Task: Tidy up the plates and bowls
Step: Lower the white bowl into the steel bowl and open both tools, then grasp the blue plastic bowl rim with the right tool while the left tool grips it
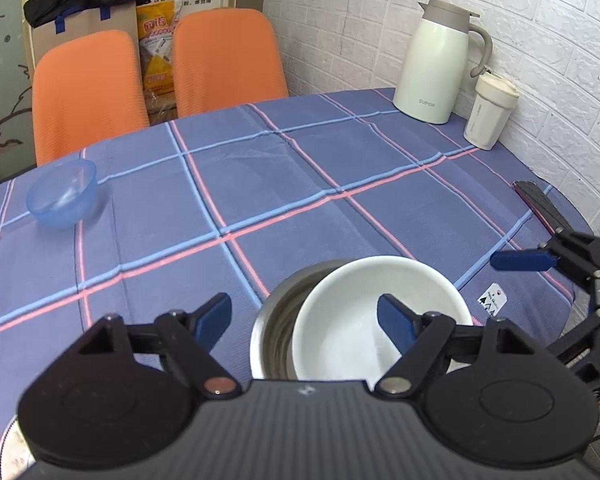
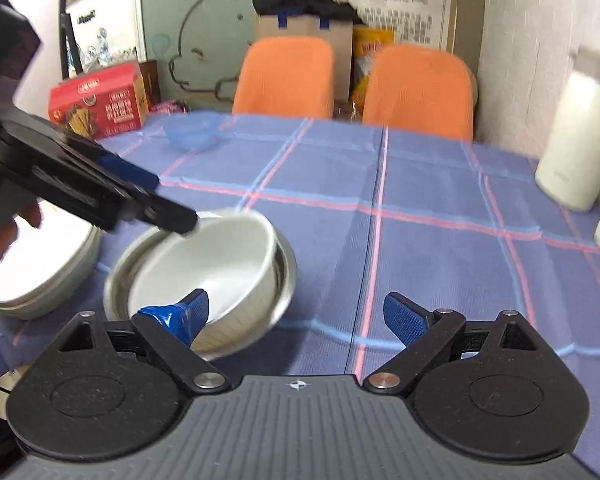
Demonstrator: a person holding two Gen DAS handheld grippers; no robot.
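A white bowl point(image 1: 356, 320) point(image 2: 204, 268) sits tilted inside a steel bowl point(image 1: 274, 320) point(image 2: 286, 280) near the table's front edge. My left gripper point(image 1: 306, 312) point(image 2: 172, 202) is open. One finger hangs over the white bowl's inside and the other is outside the steel bowl. My right gripper point(image 2: 298, 316) is open and empty just right of the bowls, and its blue finger point(image 1: 520, 261) shows in the left wrist view. A blue translucent bowl point(image 1: 62, 196) point(image 2: 192, 130) stands at the far left of the table. A stack of pale plates point(image 2: 40, 272) lies left of the bowls.
A pale thermos jug point(image 1: 436, 64) and a lidded cup point(image 1: 490, 116) stand by the white brick wall at the right. Two orange chairs point(image 1: 228, 60) line the table's far side. A red box point(image 2: 96, 100) is at the far left, and a dark flat object point(image 1: 540, 204) lies at the right edge.
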